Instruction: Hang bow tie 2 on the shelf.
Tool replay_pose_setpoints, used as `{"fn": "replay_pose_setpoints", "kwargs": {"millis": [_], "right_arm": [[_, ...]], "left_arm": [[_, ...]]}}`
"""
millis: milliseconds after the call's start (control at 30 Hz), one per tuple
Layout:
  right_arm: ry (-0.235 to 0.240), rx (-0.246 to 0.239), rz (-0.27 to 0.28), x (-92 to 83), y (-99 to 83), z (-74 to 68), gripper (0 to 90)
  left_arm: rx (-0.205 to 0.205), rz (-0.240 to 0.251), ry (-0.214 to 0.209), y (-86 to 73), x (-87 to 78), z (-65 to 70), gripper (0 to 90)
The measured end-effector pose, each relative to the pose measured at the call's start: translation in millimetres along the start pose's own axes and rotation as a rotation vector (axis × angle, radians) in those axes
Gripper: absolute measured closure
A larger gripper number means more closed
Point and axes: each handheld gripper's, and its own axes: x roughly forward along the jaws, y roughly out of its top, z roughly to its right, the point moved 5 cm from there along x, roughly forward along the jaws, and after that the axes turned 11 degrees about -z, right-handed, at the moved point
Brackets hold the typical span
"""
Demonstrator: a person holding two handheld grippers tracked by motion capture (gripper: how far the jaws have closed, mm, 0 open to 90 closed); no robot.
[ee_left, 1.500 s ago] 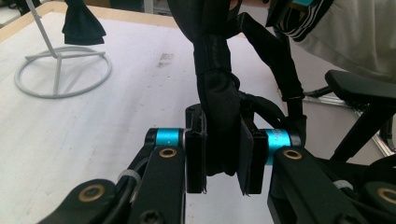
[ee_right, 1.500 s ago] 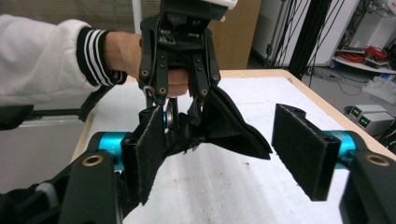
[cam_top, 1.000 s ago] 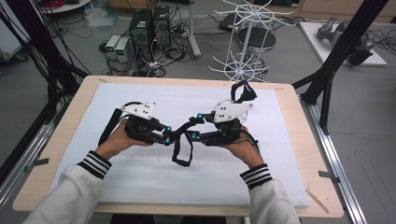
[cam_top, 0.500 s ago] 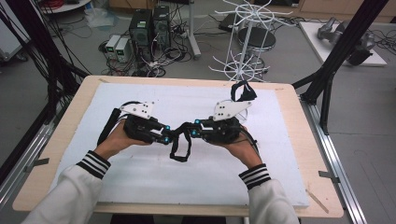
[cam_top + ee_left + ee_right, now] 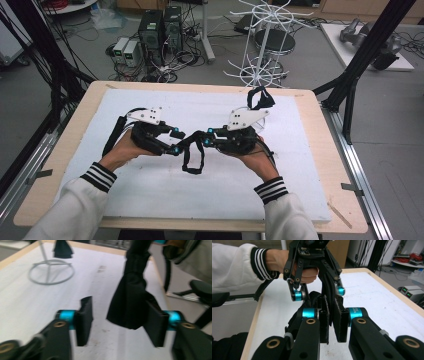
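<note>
The right tongs [image 5: 206,141] are clenched on a black fabric strap [image 5: 193,155]. The left tongs [image 5: 176,142] have just been opening, and the strap hangs loosely between their jaws. It droops in a loop below both tongs above the white tabletop [image 5: 150,190]: light, limp, non-fragile. Take hold near an end. A white wire rack [image 5: 265,45] beyond the tongs obstructs nothing.

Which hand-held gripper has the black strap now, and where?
Right hand-held gripper pinches the black strap near one end; left hand-held gripper has just opened.
</note>
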Motion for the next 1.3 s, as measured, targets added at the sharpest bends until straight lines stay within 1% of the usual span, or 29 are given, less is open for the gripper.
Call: {"fn": "replay_pose_setpoints", "kwargs": {"millis": [33, 67, 133, 200, 267, 333, 400, 433, 533, 633, 667, 800, 833, 933, 1300], "right_arm": [[-0.003, -0.004, 0.005, -0.1, 0.2, 0.5, 85.0], [-0.007, -0.003, 0.004, -0.8, 0.1, 0.9, 84.9], [-0.016, 0.001, 0.007, -2.1, 0.0, 1.3, 84.9], [-0.025, 0.002, 0.014, -4.0, -0.2, 2.1, 84.9], [-0.034, 0.007, 0.018, -6.9, -1.1, 3.1, 84.9], [-0.049, 0.014, 0.024, -10.3, -2.4, 4.0, 84.9], [-0.061, 0.016, 0.035, -13.8, -3.7, 4.8, 84.9], [-0.066, 0.023, 0.038, -15.4, -4.4, 4.6, 84.8], [-0.086, 0.031, 0.059, -21.4, -5.9, 4.9, 84.7], [-0.107, 0.040, 0.069, -27.2, -7.2, 6.2, 84.7], [-0.114, 0.045, 0.075, -29.3, -7.1, 6.5, 84.7], [-0.148, 0.055, 0.094, -37.2, -6.9, 7.2, 84.3], [-0.160, 0.054, 0.102, -39.0, -7.0, 7.2, 84.2], [-0.177, 0.061, 0.125, -45.1, -8.2, 6.8, 84.2], [-0.251, 0.074, 0.161, -66.2, -14.5, 7.5, 84.2]], "left_arm": [[-0.010, 0.003, 0.013, -0.2, 0.0, -1.1, 32.2], [-0.006, 0.003, 0.023, -0.5, -0.5, -2.8, 28.7], [-0.023, 0.012, 0.043, -1.0, -0.9, -5.3, 20.8], [-0.037, 0.021, 0.046, -1.5, -1.4, -6.3, 17.6], [-0.034, 0.022, 0.060, -2.1, -3.2, -7.7, 16.8], [-0.050, 0.041, 0.072, -1.9, -4.9, -8.0, 14.8], [-0.058, 0.051, 0.099, -2.1, -7.1, -9.3, 14.2], [-0.057, 0.043, 0.121, -2.9, -8.3, -10.3, 13.4], [-0.064, 0.049, 0.143, -5.4, -11.0, -12.4, 13.3], [-0.085, 0.064, 0.163, -8.4, -13.6, -13.9, 13.3], [-0.090, 0.073, 0.176, -9.6, -15.2, -14.2, 13.3], [-0.097, 0.098, 0.202, -13.2, -21.0, -13.0, 13.3], [-0.102, 0.109, 0.213, -14.3, -22.4, -12.0, 13.3], [-0.100, 0.119, 0.235, -17.6, -25.0, -9.5, 13.3], [-0.102, 0.120, 0.261, -30.0, -27.1, -2.0, 13.3]]}}
